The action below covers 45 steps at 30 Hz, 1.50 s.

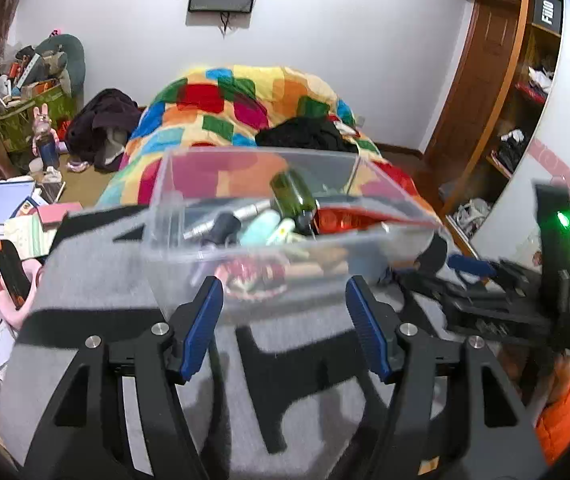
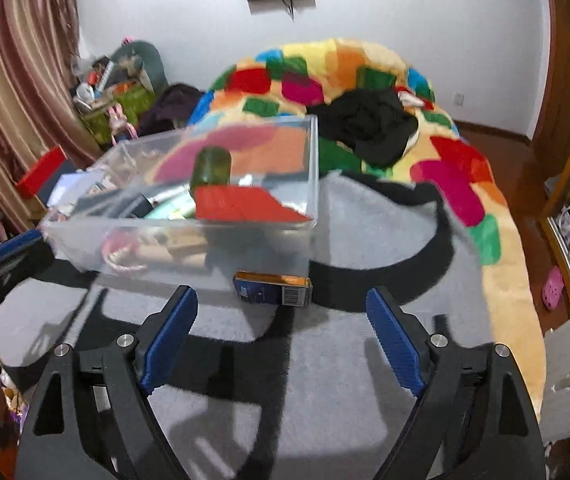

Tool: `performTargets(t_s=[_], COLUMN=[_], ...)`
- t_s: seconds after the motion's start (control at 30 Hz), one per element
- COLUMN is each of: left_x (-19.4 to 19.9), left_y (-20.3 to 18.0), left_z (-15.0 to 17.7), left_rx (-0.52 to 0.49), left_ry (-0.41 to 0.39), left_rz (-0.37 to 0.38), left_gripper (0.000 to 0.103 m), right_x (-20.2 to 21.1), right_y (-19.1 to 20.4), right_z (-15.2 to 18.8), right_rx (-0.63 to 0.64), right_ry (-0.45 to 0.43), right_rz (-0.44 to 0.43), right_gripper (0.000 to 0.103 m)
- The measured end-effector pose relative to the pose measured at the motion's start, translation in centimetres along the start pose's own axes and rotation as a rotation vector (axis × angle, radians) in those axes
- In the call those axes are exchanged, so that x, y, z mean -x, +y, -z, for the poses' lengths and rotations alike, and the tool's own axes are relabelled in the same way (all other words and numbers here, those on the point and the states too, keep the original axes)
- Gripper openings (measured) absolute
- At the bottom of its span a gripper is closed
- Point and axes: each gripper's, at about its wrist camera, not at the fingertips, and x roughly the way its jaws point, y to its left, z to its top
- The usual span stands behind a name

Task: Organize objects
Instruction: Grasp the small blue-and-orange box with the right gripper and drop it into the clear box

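Bedroom, grey blanket (image 2: 325,360) on bed. Clear bin (image 2: 189,216) mostly filled (green bottle (image 2: 211,168), red packet (image 2: 241,204) inside). Blue box (image 2: 273,288) outside at bin's 6 o'clock, left. Left tool (image 1: 281,320), right tool (image 2: 281,344) released, empty.

bottle (image 2: 209,166) in bin (image 2: 189,236), carton (image 2: 272,289) before

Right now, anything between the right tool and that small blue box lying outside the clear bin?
Nothing visible. The right tool is open, with only bare grey blanket between it and the small blue box, which lies against the clear bin's near wall.
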Motion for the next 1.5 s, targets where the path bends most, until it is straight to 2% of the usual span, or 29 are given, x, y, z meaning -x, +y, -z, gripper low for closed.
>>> performTargets(t_s=[0.17, 0.27, 0.33, 0.37, 0.4, 0.57, 0.73, 0.9, 1.07, 1.23, 1.43, 1.5], left_x=[-1.0, -1.5, -1.8, -1.8, -1.9, -1.8, -1.4, -0.7, -0.1, 0.4, 0.8, 0.9], left_y=[0.2, 0.0, -0.1, -0.2, -0.2, -0.1, 0.1, 0.5, 0.9, 1.2, 2.0, 2.1], left_z=[1.5, 2.2, 2.4, 2.6, 2.7, 2.8, 2.7, 2.3, 2.0, 1.8, 1.8, 1.8], left_rx=[0.002, -0.003, -0.006, -0.006, -0.005, 0.001, 0.008, 0.016, 0.025, 0.023, 0.042, 0.044], left_ry=[0.041, 0.057, 0.064, 0.065, 0.066, 0.063, 0.050, 0.029, 0.011, -0.005, -0.013, -0.016], left_rz=[0.012, 0.017, 0.020, 0.020, 0.018, 0.018, 0.005, -0.011, -0.022, -0.039, -0.041, -0.043], left_gripper=[0.063, 0.063, 0.063, 0.063, 0.063, 0.063, 0.063, 0.065, 0.067, 0.067, 0.068, 0.068], right_x=[-2.6, -3.4, -3.7, -3.7, -3.5, -1.6, 2.0, 6.0, 6.6, 3.2, -1.4, -1.9], right_y=[0.1, -0.1, -0.2, -0.3, -0.4, -0.3, 0.7, 2.9, 4.9, 7.6, 9.0, 8.8], right_z=[-0.7, -0.4, -0.1, -0.1, 0.1, 0.9, 1.2, -0.3, -3.1, -5.4, -5.9, -5.7], right_rx=[-0.012, -0.011, -0.007, -0.008, -0.010, 0.013, 0.041, 0.087, 0.103, 0.134, 0.154, 0.147], right_ry=[0.065, 0.083, 0.102, 0.111, 0.112, 0.064, 0.007, -0.101, -0.168, -0.139, -0.041, -0.016], right_rz=[0.025, 0.035, 0.016, -0.007, -0.016, -0.010, -0.087, -0.160, -0.181, -0.148, -0.091, -0.105], right_gripper=[0.084, 0.079, 0.052, 0.046, 0.044, 0.044, 0.044, 0.044, 0.044, 0.044, 0.045, 0.047])
